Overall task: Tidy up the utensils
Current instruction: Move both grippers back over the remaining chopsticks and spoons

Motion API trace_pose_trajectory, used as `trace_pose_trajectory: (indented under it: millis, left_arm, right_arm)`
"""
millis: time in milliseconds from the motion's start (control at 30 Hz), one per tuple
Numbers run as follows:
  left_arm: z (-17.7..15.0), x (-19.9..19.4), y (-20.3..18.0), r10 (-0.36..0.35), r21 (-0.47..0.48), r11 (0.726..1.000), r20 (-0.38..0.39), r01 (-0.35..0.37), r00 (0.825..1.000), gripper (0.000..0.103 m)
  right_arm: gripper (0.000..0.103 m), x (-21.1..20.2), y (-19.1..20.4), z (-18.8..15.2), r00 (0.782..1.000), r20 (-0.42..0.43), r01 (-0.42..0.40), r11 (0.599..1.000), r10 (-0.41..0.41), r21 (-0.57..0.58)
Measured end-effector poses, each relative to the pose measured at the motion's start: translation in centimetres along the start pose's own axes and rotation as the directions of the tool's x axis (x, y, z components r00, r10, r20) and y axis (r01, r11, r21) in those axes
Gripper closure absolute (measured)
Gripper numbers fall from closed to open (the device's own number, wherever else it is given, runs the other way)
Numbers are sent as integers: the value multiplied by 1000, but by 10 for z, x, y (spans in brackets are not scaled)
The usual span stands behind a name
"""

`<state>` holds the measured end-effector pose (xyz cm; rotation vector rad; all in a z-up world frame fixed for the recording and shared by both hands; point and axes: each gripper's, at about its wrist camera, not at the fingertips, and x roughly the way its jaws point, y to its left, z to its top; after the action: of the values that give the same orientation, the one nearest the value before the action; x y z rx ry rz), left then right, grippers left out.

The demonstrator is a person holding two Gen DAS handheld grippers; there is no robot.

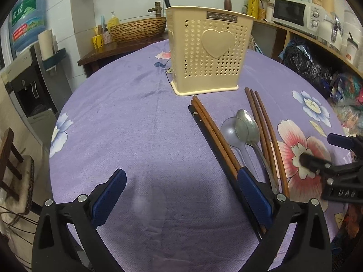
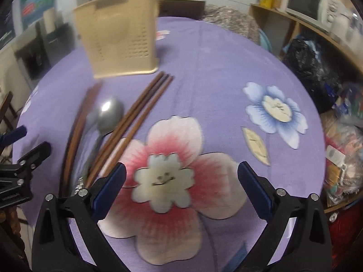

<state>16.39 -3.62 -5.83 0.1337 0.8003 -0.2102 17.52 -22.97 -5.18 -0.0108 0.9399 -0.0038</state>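
Both tongs, left gripper point(image 1: 181, 195) and right gripper point(image 2: 181, 188), gape wide, empty. Chopsticks point(image 1: 217, 140) and spoons point(image 1: 245, 127) lie just before the holder point(image 1: 204, 52) (handy for loading).

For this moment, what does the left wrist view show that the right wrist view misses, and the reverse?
Left wrist only: the heart on the cream utensil holder, a second, pale spoon under the metal spoon, and a black chopstick.

Right wrist only: the whole pink flower and blue flower on the purple tablecloth, between the open right gripper.

Both: holder, metal spoon, two groups of brown chopsticks, and the open left gripper.
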Motion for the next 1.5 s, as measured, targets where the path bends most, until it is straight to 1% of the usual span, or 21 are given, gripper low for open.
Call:
trace_pose_trajectory:
  millis: [33,100,133,167,200,267,333,367,433,567,733,900,967,1033,1133,1200,1267,1333,1367,1433,1500]
  left_arm:
    - [0,-1,0,13,6,1000,4,-13,1000,6]
    - [0,-3,5,22,-3,1000,6,-22,1000,6]
    - [0,-4,9,21,-15,1000,4,-21,1000,6]
    - [0,-4,13,22,-27,999,0,-22,1000,6]
    - [-1,-5,16,25,-31,999,0,-25,1000,6]
    - [-1,-6,19,31,-31,999,0,-31,1000,6]
    - [-2,-4,19,19,-34,999,-9,-20,1000,6]
    - [-2,-3,18,10,-36,999,-13,-10,1000,6]
    - [-3,0,11,-9,-27,1000,-22,8,1000,6]
    - [-6,5,-8,-26,16,1000,-43,27,999,6]
    - [-10,11,-20,-9,42,999,-72,12,997,10]
    - [-10,12,-16,-5,21,1000,-80,7,997,10]
    - [-11,13,-8,10,23,1000,-84,-8,996,10]
    - [-12,13,5,3,-13,1000,-93,-4,996,10]
    - [-9,12,17,32,-27,999,-91,-35,995,11]
    - [-4,13,19,17,-25,999,-92,-19,996,12]
    - [4,16,16,-5,-5,1000,-86,5,996,13]
    - [11,22,16,-12,5,1000,-89,13,996,17]
    - [16,25,16,-21,3,1000,-92,22,996,21]
    - [26,31,16,-29,0,1000,-90,29,996,22]
    - [33,39,16,-18,-3,1000,-100,17,995,29]
  right_arm:
    - [6,2,9,0,1000,-9,-18,1000,18,-19]
    - [6,7,21,0,999,-23,-26,998,25,-49]
    - [6,10,27,-1,999,-36,-17,998,15,-67]
    - [6,14,32,-1,999,-48,14,996,-18,-89]
    - [6,13,34,-1,999,-43,21,995,-25,-93]
    - [6,12,28,-1,998,-59,31,994,-37,-101]
    - [6,9,17,-2,995,-68,67,992,-75,-111]
    - [6,7,8,-3,990,-68,114,988,-121,-107]
    - [6,5,-10,-5,986,-73,143,987,-149,-79]
    - [6,3,-26,-12,988,-68,139,990,-141,-32]
    - [6,2,-25,-15,989,-55,137,990,-138,-22]
    - [6,6,-21,-12,991,-49,124,992,-125,-30]
    - [6,5,-25,-14,992,-49,119,993,-120,-19]
    - [6,4,-27,-15,991,-47,122,992,-123,-13]
    - [6,3,-29,-13,995,-24,98,995,-98,-5]
    - [6,2,-28,-10,997,-7,73,997,-73,-9]
    - [6,2,-27,-4,1000,12,26,1000,-26,-11]
    - [6,2,-33,5,999,32,-23,1000,22,17]
    - [6,2,-36,9,999,38,-32,999,31,29]
    - [6,4,-40,18,997,52,-51,998,49,35]
    - [17,9,-39,30,995,60,-86,996,84,23]
